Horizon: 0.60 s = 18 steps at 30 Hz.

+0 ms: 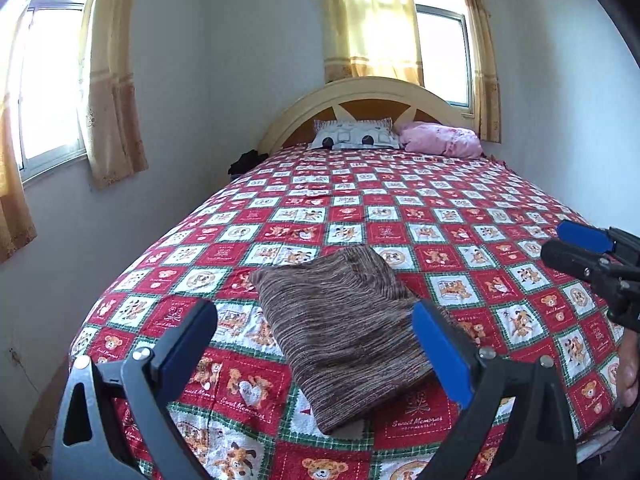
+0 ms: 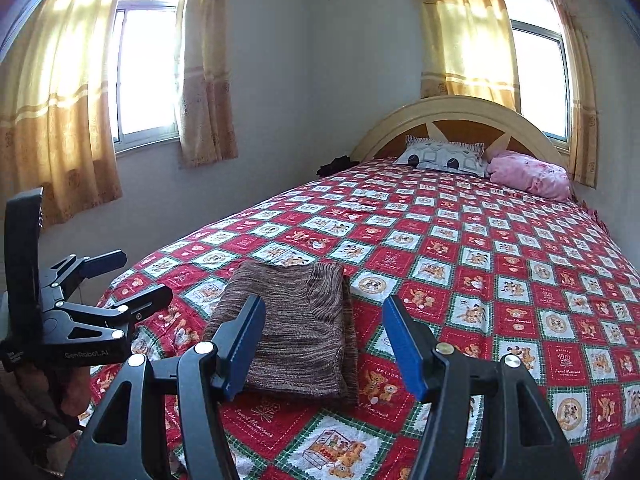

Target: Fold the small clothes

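Over at the far left of the left wrist view, a window (image 1: pixel 48 80) is glowing behind a yellow curtain (image 1: pixel 112 80). Lower down, the left hand-held gripper (image 1: pixel 316 344) is hovering above the bed (image 1: pixel 460 208) with its blue pads spread wide and gripping nothing. Between those pads, in the lower middle of the frame, the folded brown garment (image 1: pixel 340 328) is lying flat on the red checked bedspread, near the foot of the bed. Further up, a grey pillow (image 1: pixel 352 136) and a pink pillow (image 1: pixel 440 140) are resting against the arched headboard (image 1: pixel 360 92). At the right edge, the right hand-held gripper (image 1: pixel 576 248) is poking into view, with part of a hand (image 1: pixel 628 376) below it.

Turning to the right wrist view, the left hand-held gripper is sitting at the left edge, its jaws apart. In the lower middle, the right hand-held gripper (image 2: pixel 324 344) is standing open and empty, and the garment (image 2: pixel 296 320) is lying just beyond its left pad, free of both pads. Both pillows are showing at the upper right.
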Tool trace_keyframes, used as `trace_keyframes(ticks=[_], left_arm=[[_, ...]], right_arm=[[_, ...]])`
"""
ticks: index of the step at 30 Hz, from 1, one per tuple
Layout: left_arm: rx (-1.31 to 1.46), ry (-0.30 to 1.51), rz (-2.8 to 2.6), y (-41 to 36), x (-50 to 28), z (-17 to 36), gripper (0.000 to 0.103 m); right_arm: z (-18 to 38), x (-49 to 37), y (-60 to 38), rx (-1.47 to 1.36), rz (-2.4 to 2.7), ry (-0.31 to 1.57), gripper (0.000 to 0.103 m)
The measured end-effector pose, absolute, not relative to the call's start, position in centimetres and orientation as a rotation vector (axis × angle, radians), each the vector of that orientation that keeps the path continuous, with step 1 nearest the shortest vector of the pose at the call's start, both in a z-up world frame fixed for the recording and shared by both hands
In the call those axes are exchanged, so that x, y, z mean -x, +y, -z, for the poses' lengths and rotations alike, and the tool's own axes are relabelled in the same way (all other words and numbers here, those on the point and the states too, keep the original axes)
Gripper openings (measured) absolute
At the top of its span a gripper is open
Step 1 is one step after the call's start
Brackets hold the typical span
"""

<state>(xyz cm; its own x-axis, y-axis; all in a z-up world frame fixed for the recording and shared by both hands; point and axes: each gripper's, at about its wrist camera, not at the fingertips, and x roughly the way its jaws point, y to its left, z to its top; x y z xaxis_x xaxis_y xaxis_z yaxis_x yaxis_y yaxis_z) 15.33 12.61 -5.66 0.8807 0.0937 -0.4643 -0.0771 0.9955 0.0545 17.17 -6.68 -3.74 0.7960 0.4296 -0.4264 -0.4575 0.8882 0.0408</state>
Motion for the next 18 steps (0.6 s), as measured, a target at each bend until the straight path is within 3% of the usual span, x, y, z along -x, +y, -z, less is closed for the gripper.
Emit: trace_keyframes(ticks=[18], left_arm=[[-0.035,0.491,-0.087,12.45,-15.12,5.85,0.100]], right_arm=[[3.70,-16.74,-7.03,0.062,-0.469,0.443,0.064]])
